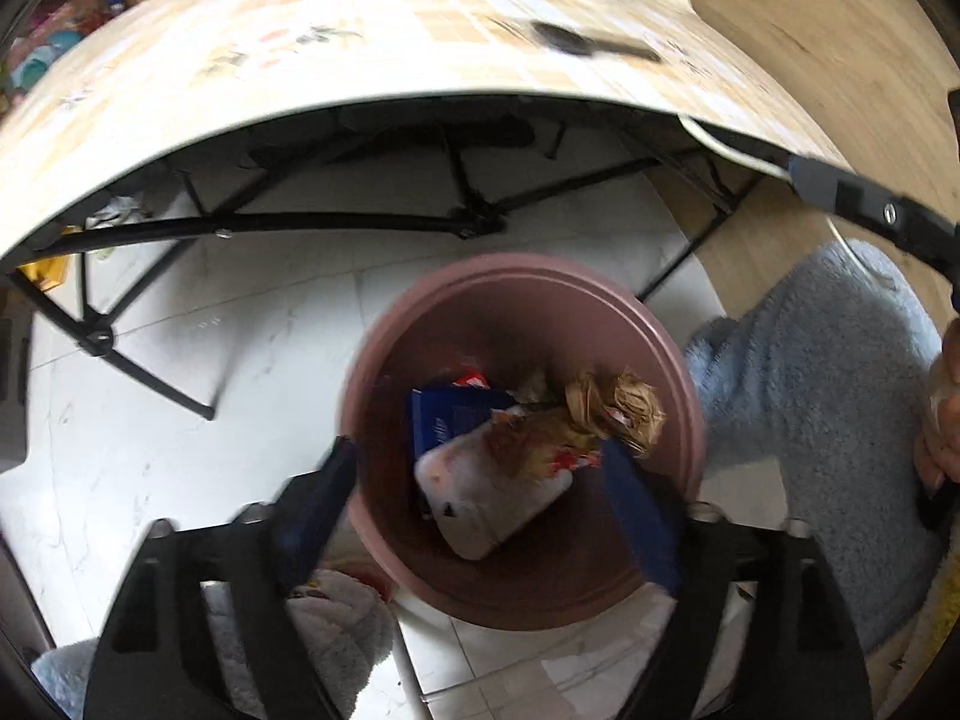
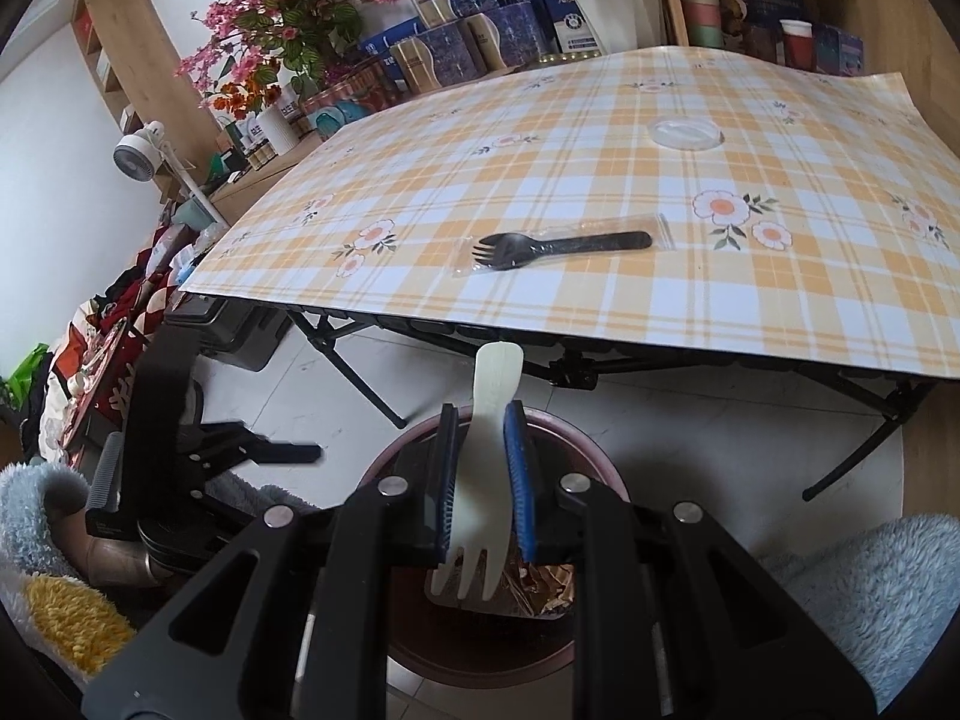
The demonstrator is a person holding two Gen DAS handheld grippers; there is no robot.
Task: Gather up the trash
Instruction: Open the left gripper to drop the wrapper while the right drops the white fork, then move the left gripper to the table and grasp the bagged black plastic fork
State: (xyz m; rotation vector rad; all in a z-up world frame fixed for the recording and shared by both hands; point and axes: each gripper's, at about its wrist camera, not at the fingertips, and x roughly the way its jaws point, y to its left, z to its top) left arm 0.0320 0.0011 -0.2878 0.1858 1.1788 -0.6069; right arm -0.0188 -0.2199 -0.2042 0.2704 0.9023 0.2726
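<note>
the pink bin (image 1: 654,324) sits on the white tiled floor (image 1: 180,408) just in front of the folding table (image 2: 600,180), whose yellow checked cloth (image 2: 480,180) overhangs the black frame. over the bin the left gripper (image 1: 480,480) points steeply down with its jaws wide and nothing between them; inside the bin lie a crumpled brown paper ball (image 1: 618,405), a blue packet (image 1: 444,420) and a white tray (image 1: 480,498). beside it the right gripper (image 2: 483,468) is clamped narrowly on a pale wooden fork (image 2: 483,462), tines toward the camera, above the bin's rim. back on the table a wrapped black fork (image 2: 558,246) and a clear lid (image 2: 684,133) lie well apart. behind the table are flowers (image 2: 264,18) and boxes (image 2: 456,18).
</note>
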